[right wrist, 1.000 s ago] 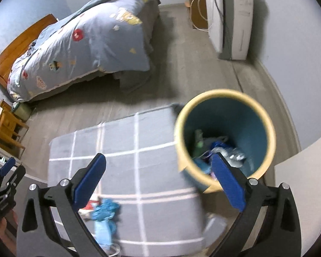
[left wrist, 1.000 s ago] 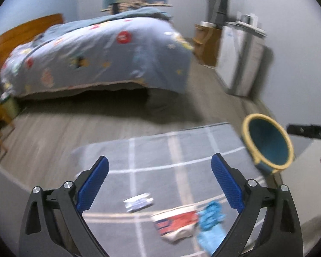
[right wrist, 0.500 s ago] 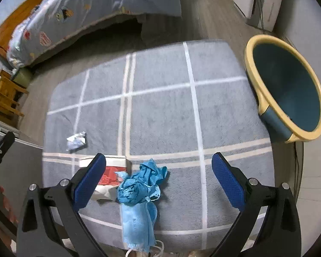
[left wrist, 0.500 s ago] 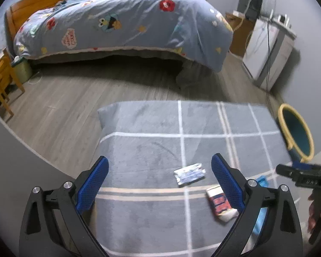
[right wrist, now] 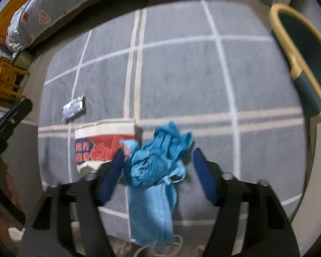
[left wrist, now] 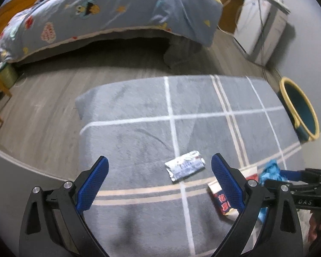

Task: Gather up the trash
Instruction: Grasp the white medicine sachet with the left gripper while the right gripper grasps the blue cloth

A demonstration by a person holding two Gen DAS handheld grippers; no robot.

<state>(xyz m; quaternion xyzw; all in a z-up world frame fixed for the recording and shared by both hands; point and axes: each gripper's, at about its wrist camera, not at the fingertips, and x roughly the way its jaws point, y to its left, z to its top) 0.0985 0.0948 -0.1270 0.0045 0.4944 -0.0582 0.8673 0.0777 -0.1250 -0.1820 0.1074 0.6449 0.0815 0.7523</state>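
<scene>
A crumpled blue face mask bundle (right wrist: 158,158) lies on the grey checked rug (right wrist: 182,75). My right gripper (right wrist: 158,153) points down over it, jaws closing. The bundle sits between them; the left pad brushes it and a gap shows at the right pad. A red and white carton (right wrist: 102,141) lies just left of the bundle, and a silver wrapper (right wrist: 73,107) farther left. My left gripper (left wrist: 159,160) hangs open above the rug, the silver wrapper (left wrist: 185,168) just ahead between its fingers. The yellow-rimmed blue bin (left wrist: 299,109) stands off the rug's right edge.
A bed (left wrist: 117,10) with a patterned blue cover fills the far side. A white cabinet (left wrist: 261,27) stands at the far right wall. A wooden stool (right wrist: 4,81) and a green container (right wrist: 22,59) stand left of the rug. A hand shows at the lower left edge of the right wrist view.
Both grippers have sunk toward the rug. The right one left the bin, came over the blue bundle and narrowed its jaws around it. The silver wrapper has come closer to the left fingers.
</scene>
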